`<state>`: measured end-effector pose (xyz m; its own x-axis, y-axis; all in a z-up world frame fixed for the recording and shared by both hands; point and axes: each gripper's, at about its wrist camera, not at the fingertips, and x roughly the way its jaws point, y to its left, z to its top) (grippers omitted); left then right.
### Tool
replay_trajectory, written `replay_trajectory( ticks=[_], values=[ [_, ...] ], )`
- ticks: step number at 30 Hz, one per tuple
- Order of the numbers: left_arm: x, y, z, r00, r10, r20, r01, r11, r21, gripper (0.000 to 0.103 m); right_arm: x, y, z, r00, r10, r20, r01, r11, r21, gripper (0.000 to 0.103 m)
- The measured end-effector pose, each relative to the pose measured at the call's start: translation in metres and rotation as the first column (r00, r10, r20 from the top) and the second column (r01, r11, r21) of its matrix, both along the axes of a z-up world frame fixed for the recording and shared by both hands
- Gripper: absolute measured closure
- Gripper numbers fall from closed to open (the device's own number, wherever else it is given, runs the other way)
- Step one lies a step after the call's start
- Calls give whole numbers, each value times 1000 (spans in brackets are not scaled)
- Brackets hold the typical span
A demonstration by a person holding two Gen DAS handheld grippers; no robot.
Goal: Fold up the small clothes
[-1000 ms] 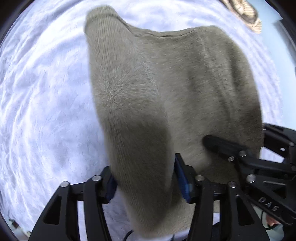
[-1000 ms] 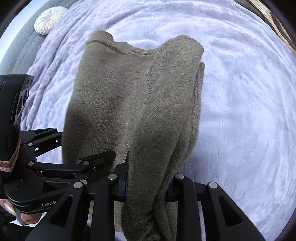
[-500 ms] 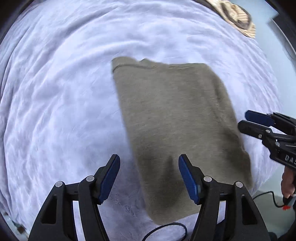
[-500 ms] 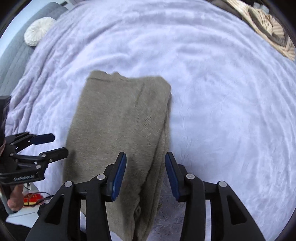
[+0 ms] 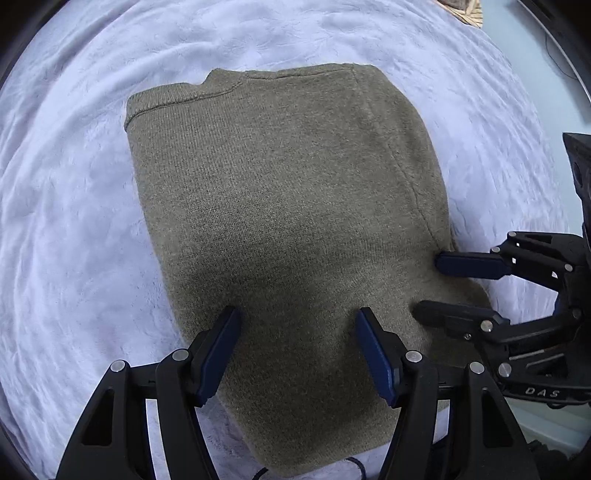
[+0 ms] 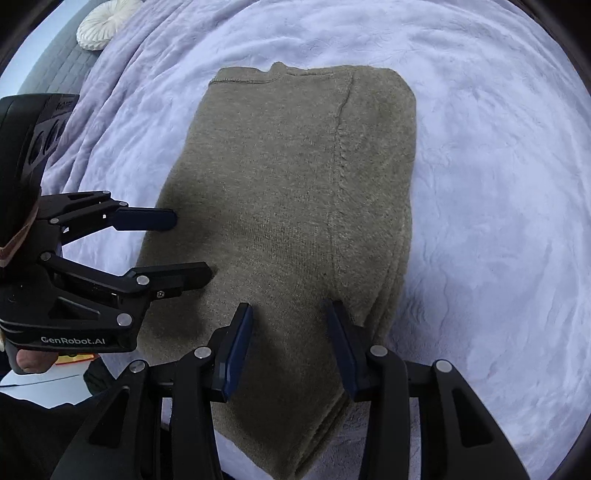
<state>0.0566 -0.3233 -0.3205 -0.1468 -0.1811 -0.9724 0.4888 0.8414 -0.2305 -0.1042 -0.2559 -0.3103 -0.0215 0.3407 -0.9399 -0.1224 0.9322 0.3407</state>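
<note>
An olive knit sweater lies folded into a long rectangle on the white bedspread, collar at the far end. It also shows in the right wrist view. My left gripper is open and empty, its jaws low over the sweater's near end. My right gripper is open and empty over the near right part of the sweater. The right gripper shows in the left wrist view at the sweater's right edge; the left gripper shows in the right wrist view at its left edge.
The bedspread covers a wide bed. A round white cushion lies at the far left against a grey quilted headboard. A patterned tan item lies at the far right corner. The bed's near edge is just below the grippers.
Both grippers let go of the sweater and opened. The sweater dropped flat onto the bed, and both grippers then came back down close over its near end.
</note>
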Motion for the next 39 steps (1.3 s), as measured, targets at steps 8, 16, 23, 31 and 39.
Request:
replay_trajectory(
  ticks=[8,16,23,31,39],
  values=[
    [54,0,17,993,111,47,-111,994,-12,37,50,-5,24,997,-42,67,40,999,30,56],
    [70,-6,-24,994,108,-18,-105,989,107,37,95,-4,-24,997,-70,-46,68,997,-43,56],
    [40,1,13,999,46,27,-48,997,65,37,61,6,21,999,37,38,-41,994,97,56],
    [-42,14,14,998,-28,61,18,988,152,37,-22,31,15,980,201,6,-201,978,60,56],
    [-84,30,15,996,32,86,-47,982,181,36,-61,17,6,983,181,10,-181,983,10,56]
  ],
)
